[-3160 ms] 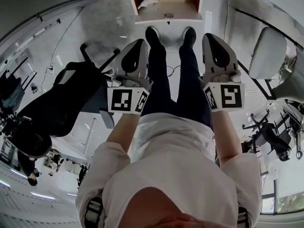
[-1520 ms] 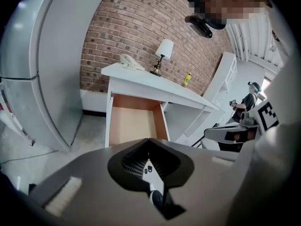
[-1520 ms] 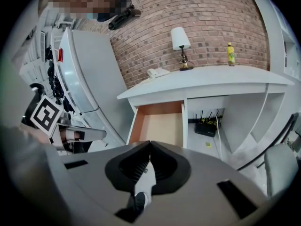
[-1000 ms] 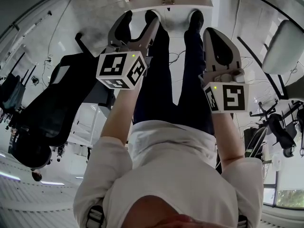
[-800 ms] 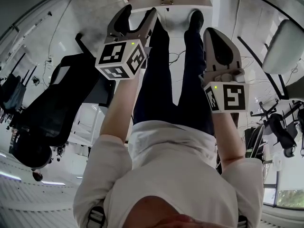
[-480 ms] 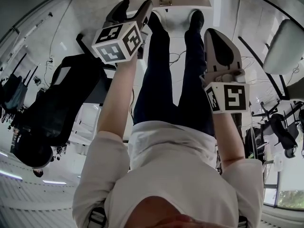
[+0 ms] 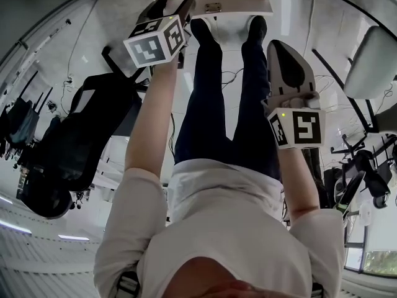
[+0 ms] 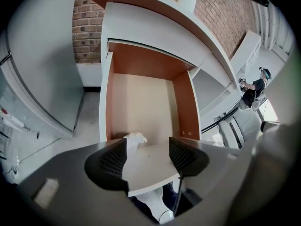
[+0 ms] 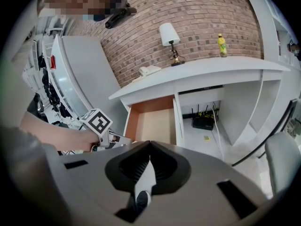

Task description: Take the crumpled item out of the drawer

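Observation:
The drawer stands pulled out of the white desk, its wooden inside showing. A crumpled white item lies in its near left corner, just behind the front panel. My left gripper is open and hovers over that front panel, with the item just beyond its left pad. In the head view the left gripper reaches up to the drawer. My right gripper is shut and empty, held back at waist height, and looks at the drawer from a distance.
The person's legs and dark shoes stand just before the drawer. A black office chair is at the left and a white chair at the right. A lamp and a bottle stand on the desk, with a router beneath it.
My left gripper has risen and moved forward to the drawer's front edge, and its jaws have opened. The right gripper has stayed where it was.

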`<state>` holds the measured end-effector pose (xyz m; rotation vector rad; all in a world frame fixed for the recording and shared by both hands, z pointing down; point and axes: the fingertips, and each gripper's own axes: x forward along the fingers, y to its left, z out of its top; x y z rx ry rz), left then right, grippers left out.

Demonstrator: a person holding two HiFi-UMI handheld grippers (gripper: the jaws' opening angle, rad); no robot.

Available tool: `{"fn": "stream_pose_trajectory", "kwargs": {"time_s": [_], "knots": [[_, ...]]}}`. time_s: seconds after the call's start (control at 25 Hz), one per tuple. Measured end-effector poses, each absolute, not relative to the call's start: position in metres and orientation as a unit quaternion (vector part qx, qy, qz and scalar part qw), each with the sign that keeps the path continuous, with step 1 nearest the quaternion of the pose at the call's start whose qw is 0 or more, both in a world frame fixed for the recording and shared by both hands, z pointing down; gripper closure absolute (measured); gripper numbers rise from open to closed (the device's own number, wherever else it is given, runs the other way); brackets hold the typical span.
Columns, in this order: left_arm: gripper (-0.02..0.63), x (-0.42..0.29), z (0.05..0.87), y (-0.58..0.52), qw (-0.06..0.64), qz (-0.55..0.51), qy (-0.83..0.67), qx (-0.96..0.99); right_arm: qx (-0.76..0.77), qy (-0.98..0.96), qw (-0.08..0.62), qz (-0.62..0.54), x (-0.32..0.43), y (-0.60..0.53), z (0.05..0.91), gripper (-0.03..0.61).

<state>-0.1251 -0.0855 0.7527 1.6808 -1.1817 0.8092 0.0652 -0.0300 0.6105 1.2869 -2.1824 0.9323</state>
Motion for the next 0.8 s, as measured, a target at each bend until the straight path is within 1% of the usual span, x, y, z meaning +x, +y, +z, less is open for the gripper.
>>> {"fn": "stream_pose_trajectory", "kwargs": {"time_s": [0.36,0.56,0.8], "knots": [[0.33,-0.128,0.771,-0.091,0.45,0.366,-0.474,0.662,0.464,-0.785,0.217,0.349,0.076,-0.035,0.614,0.571],[0.368,-0.125,0.785,-0.098,0.45,0.386,-0.468,0.655,0.468,-0.778,0.212,0.361,0.087,-0.037,0.618,0.57],[0.367,-0.128,0.795,-0.106,0.434,0.417,-0.464,0.651,0.465,-0.774,0.213,0.373,0.094,-0.036,0.624,0.571]]}}
